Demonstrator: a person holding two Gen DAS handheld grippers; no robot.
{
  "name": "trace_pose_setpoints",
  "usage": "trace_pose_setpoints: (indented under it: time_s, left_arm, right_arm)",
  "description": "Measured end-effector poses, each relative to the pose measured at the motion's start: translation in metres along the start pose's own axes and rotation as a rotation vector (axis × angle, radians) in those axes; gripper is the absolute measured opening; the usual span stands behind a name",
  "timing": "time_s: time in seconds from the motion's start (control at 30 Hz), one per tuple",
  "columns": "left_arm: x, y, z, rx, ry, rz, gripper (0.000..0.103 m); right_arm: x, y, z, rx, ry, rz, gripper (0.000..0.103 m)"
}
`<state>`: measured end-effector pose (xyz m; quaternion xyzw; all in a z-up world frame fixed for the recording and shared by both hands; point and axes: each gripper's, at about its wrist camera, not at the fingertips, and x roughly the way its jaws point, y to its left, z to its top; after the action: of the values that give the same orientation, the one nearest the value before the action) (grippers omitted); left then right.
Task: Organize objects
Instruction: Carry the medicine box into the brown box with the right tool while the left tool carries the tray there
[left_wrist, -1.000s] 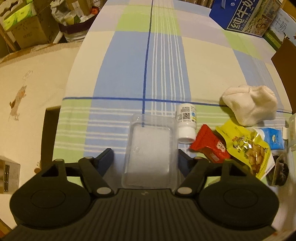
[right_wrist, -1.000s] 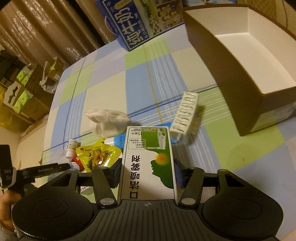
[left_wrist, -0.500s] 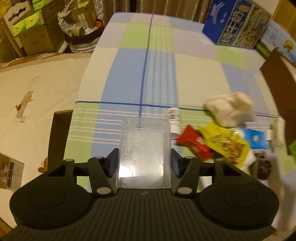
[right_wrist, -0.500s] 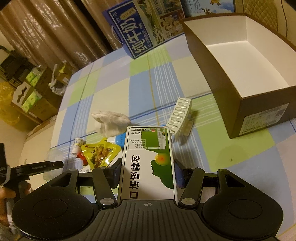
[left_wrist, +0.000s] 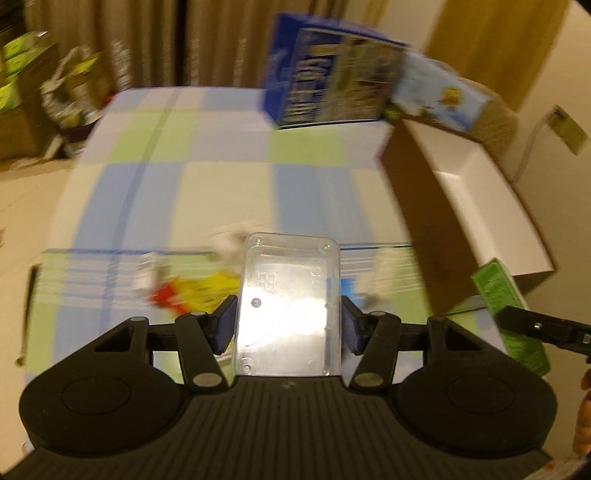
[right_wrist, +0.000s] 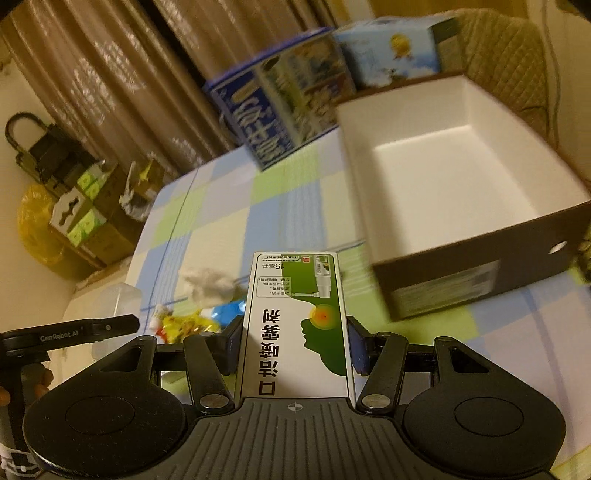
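left tongs clamped shut, right tongs clamped shut

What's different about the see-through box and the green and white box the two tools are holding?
The clear plastic box is see-through and has no printing, while the green and white box is solid card with printed characters and a picture. The clear plastic box looks wider; the green and white box is narrower. Both are gripped by a tool, left tool and right tool.
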<state>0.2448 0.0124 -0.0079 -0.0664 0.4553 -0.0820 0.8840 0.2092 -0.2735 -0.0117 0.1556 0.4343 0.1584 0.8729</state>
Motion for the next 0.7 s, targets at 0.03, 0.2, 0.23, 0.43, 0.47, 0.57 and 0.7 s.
trace_pose_setpoints:
  time_s: [0.03, 0.2, 0.23, 0.43, 0.47, 0.57, 0.7]
  left_arm:
    - [0.002, -0.017, 0.003, 0.014, -0.005, -0.017, 0.052]
    - [0.018, -0.090, 0.018, 0.072, -0.022, -0.088, 0.052]
    - [0.022, -0.104, 0.022, 0.082, -0.023, -0.100, 0.052]
    - [0.055, -0.176, 0.043, 0.140, -0.023, -0.131, 0.052]
    - [0.062, -0.185, 0.047, 0.145, -0.019, -0.128, 0.052]
    - [0.080, -0.208, 0.058, 0.156, -0.011, -0.115, 0.052]
    - [0.107, -0.228, 0.069, 0.170, 0.020, -0.088, 0.052]
  right_arm:
    - [-0.006, -0.009, 0.004, 0.004, -0.012, -0.004, 0.053]
    - [-0.030, -0.053, 0.029, 0.015, -0.072, -0.037, 0.053]
    - [-0.033, -0.060, 0.035, 0.015, -0.084, -0.042, 0.053]
    - [-0.033, -0.106, 0.070, -0.004, -0.120, -0.065, 0.053]
    - [-0.029, -0.112, 0.076, -0.011, -0.121, -0.068, 0.053]
    - [-0.013, -0.130, 0.092, -0.027, -0.105, -0.081, 0.053]
    - [0.014, -0.151, 0.108, -0.058, -0.052, -0.099, 0.053]
